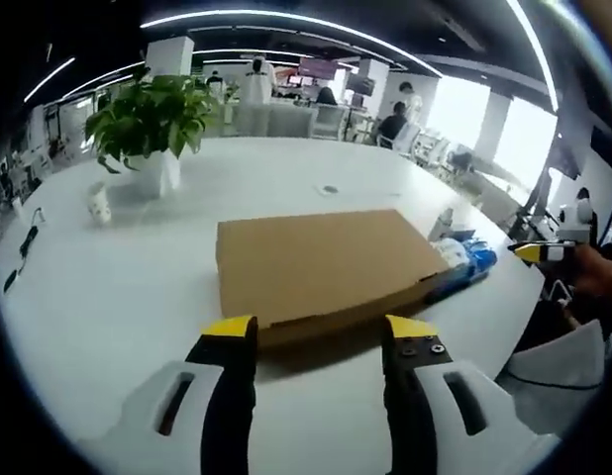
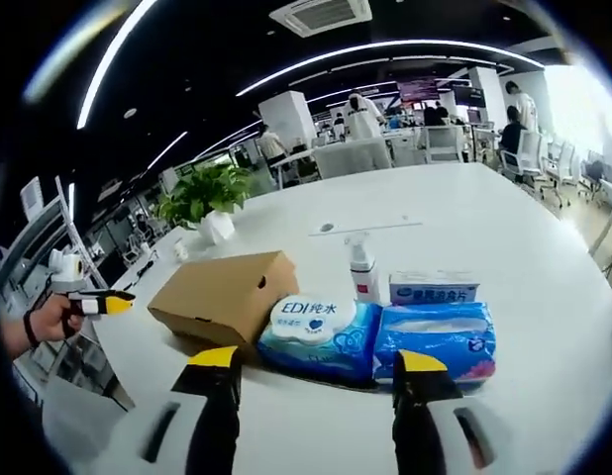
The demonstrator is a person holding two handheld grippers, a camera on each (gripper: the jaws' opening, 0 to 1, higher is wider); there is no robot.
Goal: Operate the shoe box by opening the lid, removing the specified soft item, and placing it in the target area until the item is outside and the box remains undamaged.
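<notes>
Box [image 1: 326,265] sits lid-closed on the table [image 1: 108,297]; its contents are hidden. Left gripper [image 1: 321,329] and right gripper [image 2: 319,358] hover released; wipe packs [image 2: 380,334] lie beside it.

bright ceiling strips, fisheye-warped edges

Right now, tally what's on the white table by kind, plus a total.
Cardboard shoe box, lid shut: 1
Blue wipe packs: 2
Small white-and-blue box: 1
Spray bottle: 1
Potted plant: 1
Small white item near the plant, kind unclear: 1
Total: 7
</notes>
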